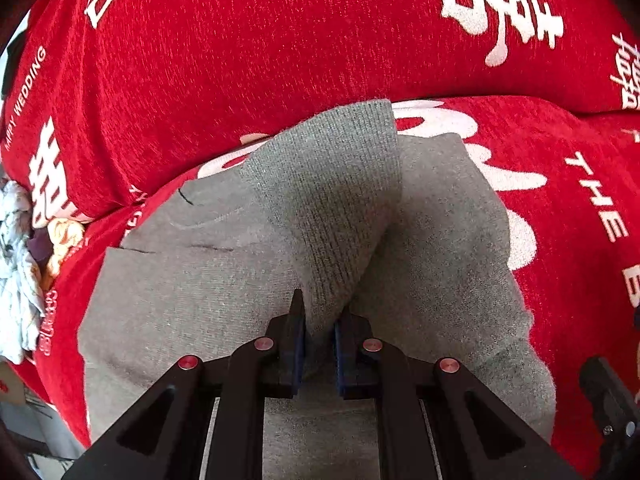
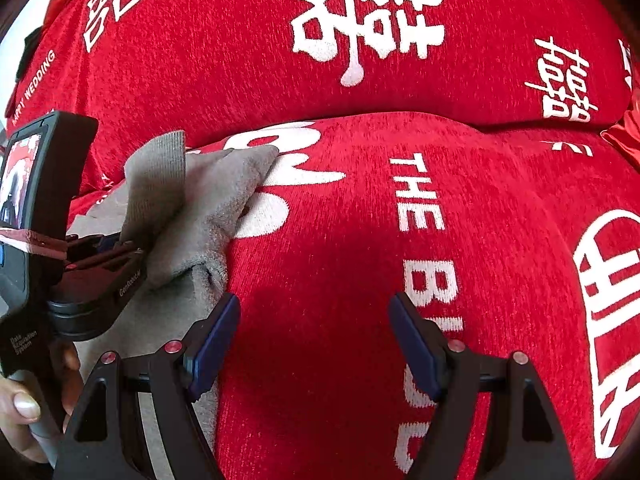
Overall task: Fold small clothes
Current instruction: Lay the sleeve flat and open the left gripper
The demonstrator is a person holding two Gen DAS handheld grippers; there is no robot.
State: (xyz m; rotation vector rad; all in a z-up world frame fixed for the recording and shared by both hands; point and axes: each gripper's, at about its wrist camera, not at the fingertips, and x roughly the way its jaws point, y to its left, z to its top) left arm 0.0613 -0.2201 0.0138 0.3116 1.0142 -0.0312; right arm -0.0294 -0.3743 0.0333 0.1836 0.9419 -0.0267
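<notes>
A small grey garment [image 1: 200,300] lies spread on a red seat cover [image 1: 560,208]. My left gripper [image 1: 320,314] is shut on the garment's ribbed band [image 1: 332,200], which stands up in a fold from the jaws. In the right wrist view the same garment [image 2: 208,200] sits at the left, with the left gripper [image 2: 116,248] pinching it. My right gripper [image 2: 316,320] hangs open over bare red fabric, nothing between its pads. Its left finger [image 2: 216,336] is right at the garment's near edge.
The red cover with white lettering runs up into a back cushion [image 1: 280,40] behind the seat. A heap of pale crumpled cloth [image 1: 16,272] lies at the far left. A person's hand [image 2: 20,400] grips the left tool's handle.
</notes>
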